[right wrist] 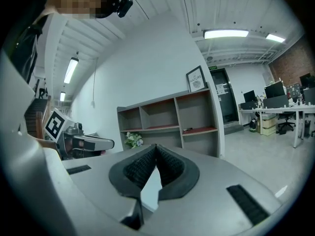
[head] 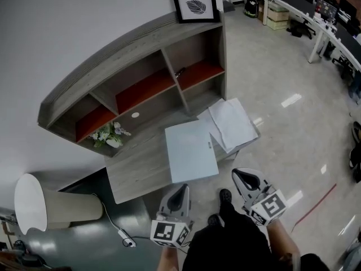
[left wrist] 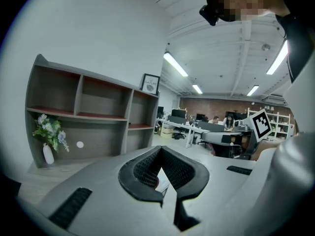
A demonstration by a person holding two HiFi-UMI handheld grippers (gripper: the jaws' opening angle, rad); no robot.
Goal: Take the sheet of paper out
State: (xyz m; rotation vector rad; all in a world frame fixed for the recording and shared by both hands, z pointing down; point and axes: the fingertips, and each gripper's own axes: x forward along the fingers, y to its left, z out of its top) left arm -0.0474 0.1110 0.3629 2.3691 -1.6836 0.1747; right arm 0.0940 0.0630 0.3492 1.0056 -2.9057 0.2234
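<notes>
The top edge cut off the framed print [head: 196, 0]. A dark item [head: 180, 71] on the red shelf [head: 197, 73] was too small to identify. The left tool [left wrist: 161, 154] hid most of the worktop [left wrist: 39, 178].

Wood-grain desk [head: 135, 173] looks matt, floor [head: 271, 66] glossy, paper sheets [head: 234, 123] smooth.

Bright ceiling strip lights [right wrist: 225, 33] glare off the glossy floor [head: 291, 100]; fisheye edges darken and bend.

1. A pale blue folder [head: 190, 150] lies flat and closed on the wooden desk [head: 135, 168], slightly skewed, reaching the front edge.
2. Several white sheets of paper [head: 232, 123] lie loosely stacked, touching the folder's right side at the desk's right end.
</notes>
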